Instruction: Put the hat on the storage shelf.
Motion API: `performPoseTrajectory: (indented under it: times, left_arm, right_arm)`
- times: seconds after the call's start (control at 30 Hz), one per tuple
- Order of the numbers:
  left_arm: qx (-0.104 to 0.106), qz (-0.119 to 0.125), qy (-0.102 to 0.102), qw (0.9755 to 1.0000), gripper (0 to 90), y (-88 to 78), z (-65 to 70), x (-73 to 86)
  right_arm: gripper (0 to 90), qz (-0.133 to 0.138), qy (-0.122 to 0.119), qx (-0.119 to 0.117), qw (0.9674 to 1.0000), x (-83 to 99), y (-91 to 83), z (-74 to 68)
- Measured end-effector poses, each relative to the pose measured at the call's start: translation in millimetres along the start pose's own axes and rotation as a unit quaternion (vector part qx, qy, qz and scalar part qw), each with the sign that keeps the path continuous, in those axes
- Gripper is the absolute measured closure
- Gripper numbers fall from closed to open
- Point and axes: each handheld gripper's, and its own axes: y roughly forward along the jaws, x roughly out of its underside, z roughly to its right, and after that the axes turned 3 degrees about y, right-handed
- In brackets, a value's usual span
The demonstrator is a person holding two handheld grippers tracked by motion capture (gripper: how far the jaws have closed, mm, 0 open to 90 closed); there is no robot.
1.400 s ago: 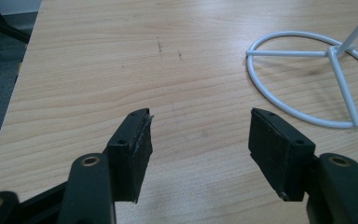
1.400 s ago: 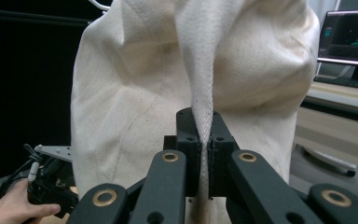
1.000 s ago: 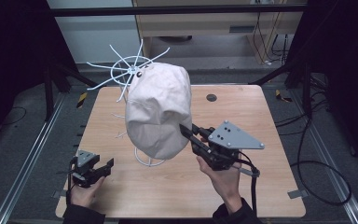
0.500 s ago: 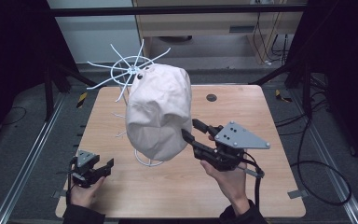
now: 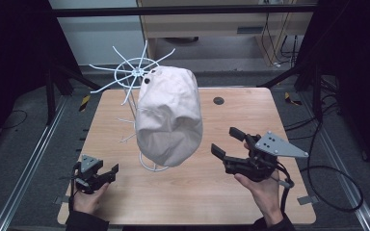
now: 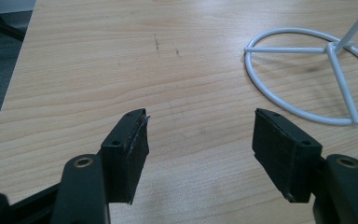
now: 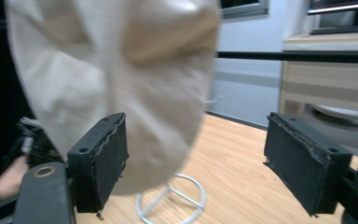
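Far left: dark floor with a metal rail (image 5: pixel 26 168) running near to far beside the counter (image 5: pixel 192 192), and a yellow-and-black marker (image 5: pixel 84 102) lying on the grey floor past the rail.

Near left corner of the pale wood counter: left claw (image 5: pixel 107 174) held low in a hand (image 5: pixel 87 201), jaws spread wide, nothing between them. From the left gripper view, bare wood grain with a few faint dark scuffs under the open left claw (image 6: pixel 200 135), and the white ring base (image 6: pixel 307 77) of the stand resting flat to the far right of the jaws.

Centre: white wire stand (image 5: pixel 134 79) upright on the counter, thin spokes fanning out at the top. Beige cap (image 5: pixel 169 115) hung on the stand, drooping down toward the ring base (image 5: pixel 153 166), clear of the wood.

Just right of the cap: right claw (image 5: pixel 229 143) held in a hand (image 5: pixel 265 192), grey three-cornered plate (image 5: pixel 278 144) on top, cable (image 5: pixel 335 187) trailing off the right edge to the floor. Jaws just opened, now spread wide, apart from the cap in the high view. In the right gripper view, cap (image 7: pixel 121 79) hanging close in front of the right claw (image 7: pixel 196 158), overlapping the left jaw; contact impossible to judge there.

Far right of centre: small dark round spot (image 5: pixel 218 100) on the counter. Beyond the far edge: pale wall, wooden cabinet (image 5: pixel 212 21), black frame bars and loose cables.
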Motion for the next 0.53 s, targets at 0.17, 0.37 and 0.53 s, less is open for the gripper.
performPoseTrajectory:
  times: [0.17,0.37,0.53]
  left_arm:
    - [0.003,0.001,0.001,1.0,35.2,-0.3,0.0,0.1]
    - [0.012,0.001,0.007,0.9999,32.9,2.5,1.1,1.1]
    - [0.016,0.0,0.011,0.9998,31.9,4.1,1.0,1.7]
  right_arm:
    - [20.1,-0.02,0.006,0.047,0.9987,19.5,-9.1,25.8]
    - [18.0,-0.054,0.012,0.105,0.993,47.5,-9.4,57.1]
    - [18.3,-0.07,0.015,0.142,0.9872,64.9,-9.9,77.1]
